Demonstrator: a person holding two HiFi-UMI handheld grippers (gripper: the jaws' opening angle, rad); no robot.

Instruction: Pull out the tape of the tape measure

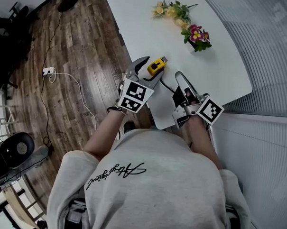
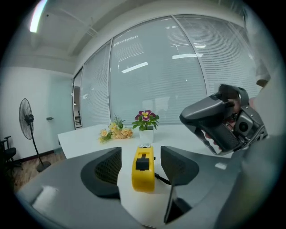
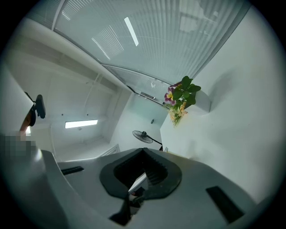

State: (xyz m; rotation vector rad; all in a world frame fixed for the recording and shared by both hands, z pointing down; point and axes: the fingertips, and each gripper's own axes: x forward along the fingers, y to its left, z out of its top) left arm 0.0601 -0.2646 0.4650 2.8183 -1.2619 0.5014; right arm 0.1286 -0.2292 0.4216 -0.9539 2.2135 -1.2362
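A yellow tape measure point(image 1: 156, 66) with a black slide button lies on the white table point(image 1: 217, 67) near its front edge; no tape is drawn out of it. My left gripper point(image 1: 153, 64) straddles it. In the left gripper view the tape measure point(image 2: 143, 170) sits between the two dark pads with a strip of table showing on either side, so the left gripper point(image 2: 140, 151) is open. A thin black strap point(image 2: 161, 180) trails from the case toward the right. My right gripper point(image 1: 179, 76) hovers just right of it, rolled on its side and shut point(image 3: 143, 152).
A bunch of yellow flowers point(image 1: 171, 11) lies at the table's far side, and a small pot of purple flowers point(image 1: 198, 37) stands beside it. Wooden floor with a white cable and socket strip point(image 1: 49, 72) lies to the left. A standing fan point(image 2: 27, 120) is further off.
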